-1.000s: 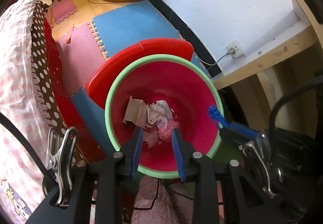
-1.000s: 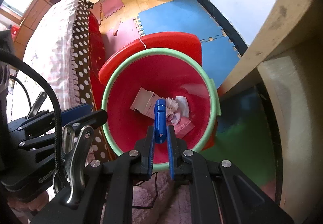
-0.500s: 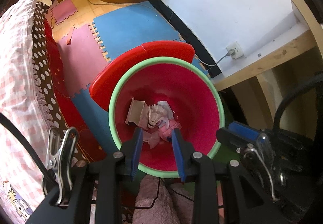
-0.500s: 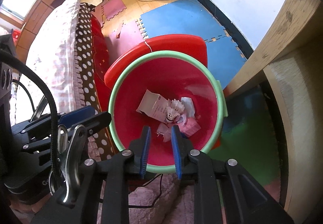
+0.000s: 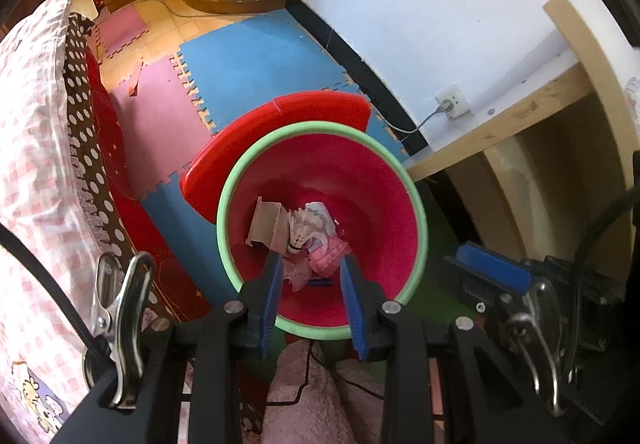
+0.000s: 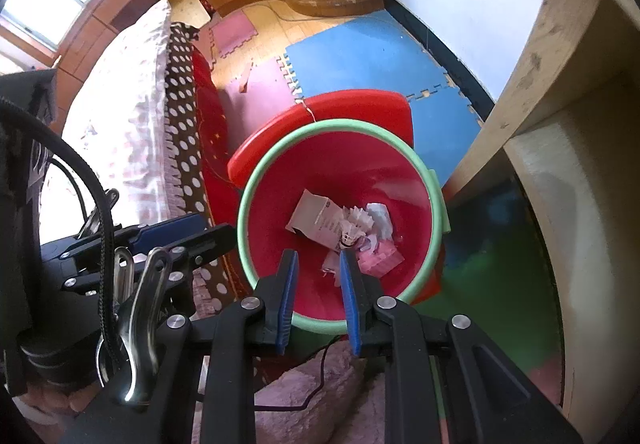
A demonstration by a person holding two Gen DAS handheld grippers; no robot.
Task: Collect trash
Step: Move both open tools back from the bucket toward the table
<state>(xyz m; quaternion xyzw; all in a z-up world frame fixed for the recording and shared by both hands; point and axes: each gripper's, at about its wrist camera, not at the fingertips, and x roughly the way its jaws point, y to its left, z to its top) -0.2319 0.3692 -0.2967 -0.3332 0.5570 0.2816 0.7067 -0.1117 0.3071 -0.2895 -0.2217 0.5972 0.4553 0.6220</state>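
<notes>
A red bin with a green rim stands on the floor straight below both grippers. Its bottom holds a torn white carton, a shuttlecock, a pink packet, paper scraps and a small blue piece. My left gripper hangs over the near rim, open and empty. My right gripper hangs beside it, also open with nothing between its blue pads.
A red lid leans behind the bin. A bed with a pink checked cover runs along the left. A wooden desk and a wall socket are on the right. Blue and pink foam mats cover the floor beyond.
The blue cylinder that my right gripper held a second ago has left its jaws, which have opened. Both grippers have risen, so the bin looks smaller.
</notes>
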